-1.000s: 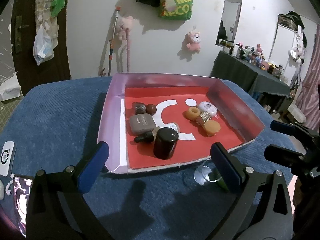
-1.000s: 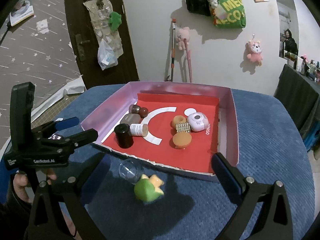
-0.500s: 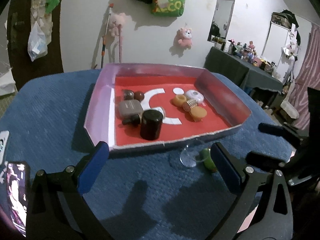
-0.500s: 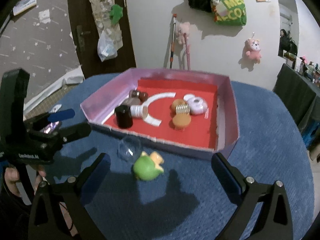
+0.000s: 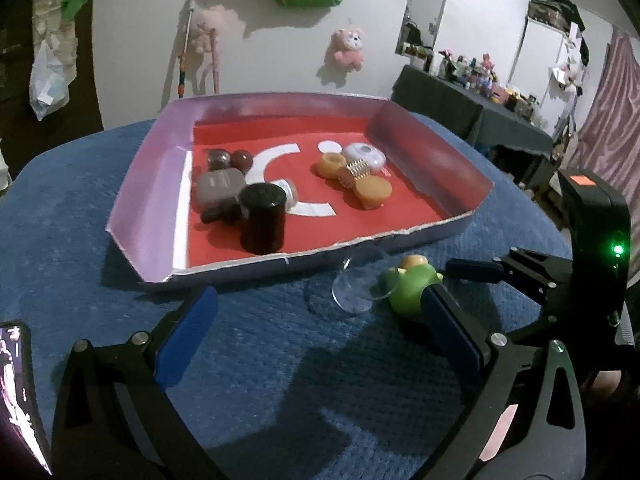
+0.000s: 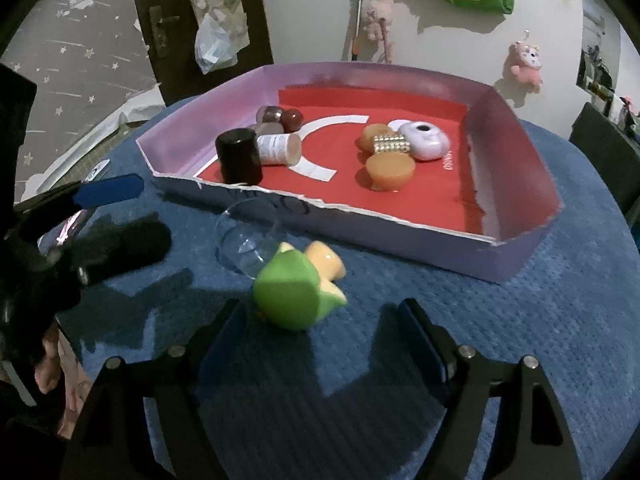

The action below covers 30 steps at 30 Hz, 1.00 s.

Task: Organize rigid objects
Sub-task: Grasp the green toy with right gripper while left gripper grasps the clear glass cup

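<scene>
Pickup is starting: the right gripper (image 6: pixel 320 320), jaws wide, is hovering low in the frame before the green toy (image 6: pixel 294 290) lying outside the box (image 6: pixel 400 228). Next, closing squarely on it seems needed; the left gripper (image 5: pixel 316 330) is also waiting wide.

Right gripper (image 6: pixel 320 322) jaws spread, empty. Green toy (image 6: pixel 294 292) lies on blue cloth at twelve o'clock, just beyond fingertips, touching clear glass dome (image 6: pixel 248 242). Tray (image 6: pixel 400 232) beyond.

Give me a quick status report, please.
Both hand-held grippers open, empty. Right lined up on green toy, outside tray. Clear cup touching toy.
</scene>
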Motion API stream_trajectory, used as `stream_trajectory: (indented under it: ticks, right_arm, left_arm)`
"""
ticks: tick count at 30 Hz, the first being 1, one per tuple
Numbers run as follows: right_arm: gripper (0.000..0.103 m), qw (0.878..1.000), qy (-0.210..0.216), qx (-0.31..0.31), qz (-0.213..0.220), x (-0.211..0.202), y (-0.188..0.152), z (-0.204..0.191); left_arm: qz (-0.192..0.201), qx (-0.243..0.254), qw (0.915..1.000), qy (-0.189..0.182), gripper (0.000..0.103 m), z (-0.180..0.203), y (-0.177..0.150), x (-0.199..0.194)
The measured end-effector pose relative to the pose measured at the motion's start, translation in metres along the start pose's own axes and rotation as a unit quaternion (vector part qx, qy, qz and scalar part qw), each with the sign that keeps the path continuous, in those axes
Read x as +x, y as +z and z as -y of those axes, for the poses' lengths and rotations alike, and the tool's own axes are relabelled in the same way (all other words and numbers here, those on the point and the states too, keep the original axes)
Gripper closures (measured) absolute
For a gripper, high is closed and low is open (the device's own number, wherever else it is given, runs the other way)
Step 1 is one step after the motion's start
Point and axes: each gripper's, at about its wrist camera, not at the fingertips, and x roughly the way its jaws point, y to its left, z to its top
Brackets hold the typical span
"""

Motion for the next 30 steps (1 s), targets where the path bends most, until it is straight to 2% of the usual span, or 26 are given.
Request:
stream_trajectory:
  ticks: [5,9,12,15,17,19,23,24,28,30]
  right_arm:
    - [0.029,1.0,-0.014,-0.01,0.004,0.008,0.004,-0.002]
    - [0.03,1.0,-0.01,0.0,0.013,0.003,0.005,0.006]
    - [0.03,0.999,-0.025,-0.002,0.022,-0.005,0.004,0.011]
    - [0.03,1.0,-0.016,-0.001,0.022,-0.005,0.005,0.015]
    - [0.032,1.0,-0.009,-0.007,0.019,-0.001,0.006,0.015]
    - [0.04,1.0,0.003,-0.008,0.016,0.003,0.006,0.014]
    - [0.048,1.0,0.014,-0.018,0.016,0.005,0.006,0.009]
    - [0.05,1.0,0.017,-0.02,0.016,0.005,0.006,0.008]
    - [0.053,1.0,0.013,-0.023,0.015,0.006,0.008,0.006]
    - [0.054,1.0,0.012,-0.023,0.015,0.005,0.008,0.005]
  left_arm:
    - [-0.013,0.003,0.9999,-0.006,0.0,0.002,-0.001,0.01]
    - [-0.02,0.002,0.9997,-0.014,0.001,0.002,-0.001,0.017]
    - [-0.027,0.001,0.9993,-0.025,0.001,0.002,-0.001,0.025]
    - [-0.033,-0.001,0.9989,-0.033,0.001,0.003,0.0,0.033]
    - [-0.034,-0.007,0.9986,-0.04,0.005,0.001,0.001,0.037]
    - [-0.038,-0.012,0.998,-0.048,0.009,-0.001,0.002,0.04]
    - [-0.057,-0.015,0.9968,-0.054,0.022,-0.002,0.002,0.049]
    - [-0.064,-0.017,0.9961,-0.058,0.023,-0.003,0.002,0.053]
    - [-0.066,-0.017,0.9964,-0.051,0.024,-0.001,0.005,0.057]
    - [-0.064,-0.019,0.9961,-0.058,0.033,-0.001,0.005,0.056]
